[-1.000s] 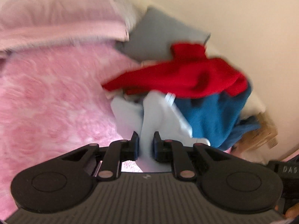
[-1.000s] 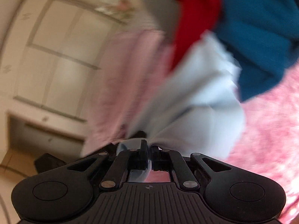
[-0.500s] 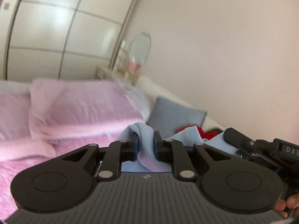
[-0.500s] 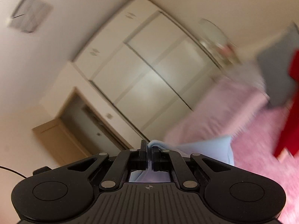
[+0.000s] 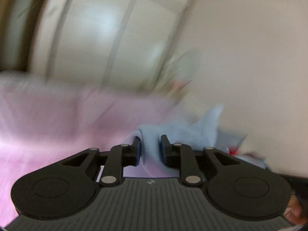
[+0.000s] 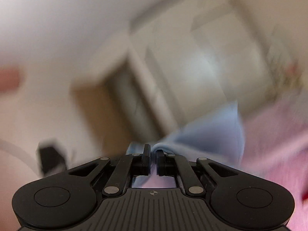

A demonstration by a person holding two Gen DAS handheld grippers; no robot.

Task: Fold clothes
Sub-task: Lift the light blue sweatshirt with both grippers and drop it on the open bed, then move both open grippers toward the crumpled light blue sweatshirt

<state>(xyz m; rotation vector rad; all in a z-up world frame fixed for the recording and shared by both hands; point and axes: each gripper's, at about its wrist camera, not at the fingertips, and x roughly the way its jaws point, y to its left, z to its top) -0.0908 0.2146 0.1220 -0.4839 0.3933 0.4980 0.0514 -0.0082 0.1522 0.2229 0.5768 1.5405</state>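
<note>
Materials as you see them from each wrist: your left gripper (image 5: 149,147) and right gripper (image 6: 153,162) are matt black plastic, with small dull metal pivot pins (image 5: 107,179) at the linkages and a fine-ribbed dark grey housing (image 5: 150,202) below. The light blue garment (image 5: 184,129), soft matt cloth with a smooth weave, lies bunched between both pairs of jaws, which are opening. The pink bedding (image 5: 57,119) reads as soft matt fabric, detail lost to blur. The pale wardrobe doors (image 5: 107,25) look smooth, with a faint sheen
</note>
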